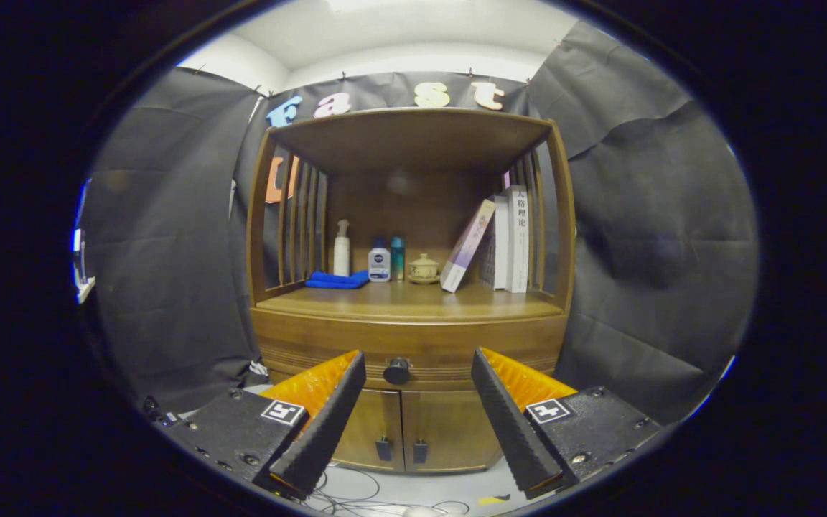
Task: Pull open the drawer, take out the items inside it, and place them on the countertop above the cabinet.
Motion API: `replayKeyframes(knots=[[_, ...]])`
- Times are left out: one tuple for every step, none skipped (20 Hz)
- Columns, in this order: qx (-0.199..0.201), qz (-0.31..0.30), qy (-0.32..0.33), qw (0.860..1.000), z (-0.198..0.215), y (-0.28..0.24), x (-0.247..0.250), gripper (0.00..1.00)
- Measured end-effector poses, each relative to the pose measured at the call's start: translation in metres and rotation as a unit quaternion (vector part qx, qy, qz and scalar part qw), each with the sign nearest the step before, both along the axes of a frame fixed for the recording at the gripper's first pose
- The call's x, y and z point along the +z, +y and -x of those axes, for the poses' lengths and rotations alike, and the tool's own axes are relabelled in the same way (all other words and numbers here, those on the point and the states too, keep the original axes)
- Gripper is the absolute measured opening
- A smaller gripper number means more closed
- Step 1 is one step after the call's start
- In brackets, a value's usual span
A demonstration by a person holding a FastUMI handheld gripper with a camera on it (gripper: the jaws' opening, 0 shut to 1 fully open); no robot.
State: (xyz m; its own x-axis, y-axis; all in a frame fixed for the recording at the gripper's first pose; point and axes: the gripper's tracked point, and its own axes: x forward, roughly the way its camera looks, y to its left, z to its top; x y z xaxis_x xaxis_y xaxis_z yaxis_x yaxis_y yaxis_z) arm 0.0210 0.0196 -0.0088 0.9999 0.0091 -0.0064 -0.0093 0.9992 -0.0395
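The drawer (413,352) is closed (its dark knob (397,370) sits between the fingertips, beyond them); the tool (417,370) is spread wide, holding nothing.

Drawer (413,348) shut, contents hidden behind its front. Knob (397,370) dark, too small for detail. Cabinet (413,424) lower corners covered by the spread fingers (327,416) of the gripper (419,370). Upright books (514,240) partly masked by the leaning book (468,246). Cloth (338,280) overlaps the spray bottle (342,248) base. Cables (356,495) on floor cut off below.
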Motion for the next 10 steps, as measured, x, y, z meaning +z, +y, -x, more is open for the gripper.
replayKeyframes(knots=[[0.000,-0.001,0.000,1.000,-0.005,0.001,-0.002,0.97],[0.000,-0.003,-0.001,1.000,-0.011,0.002,-0.006,0.97],[0.001,-0.003,0.000,1.000,-0.018,0.003,-0.011,0.97],[0.000,-0.001,0.001,1.000,-0.025,0.004,-0.016,0.97],[0.000,0.000,0.002,1.000,-0.032,0.004,-0.020,0.97],[-0.001,0.001,0.002,1.000,-0.040,0.004,-0.025,0.97],[-0.003,-0.001,0.005,1.000,-0.048,0.003,-0.030,0.97],[-0.003,-0.004,0.005,1.000,-0.057,0.004,-0.036,0.97],[-0.004,-0.007,0.006,1.000,-0.067,0.004,-0.041,0.97],[-0.006,-0.008,0.010,1.000,-0.075,0.005,-0.049,0.97]])
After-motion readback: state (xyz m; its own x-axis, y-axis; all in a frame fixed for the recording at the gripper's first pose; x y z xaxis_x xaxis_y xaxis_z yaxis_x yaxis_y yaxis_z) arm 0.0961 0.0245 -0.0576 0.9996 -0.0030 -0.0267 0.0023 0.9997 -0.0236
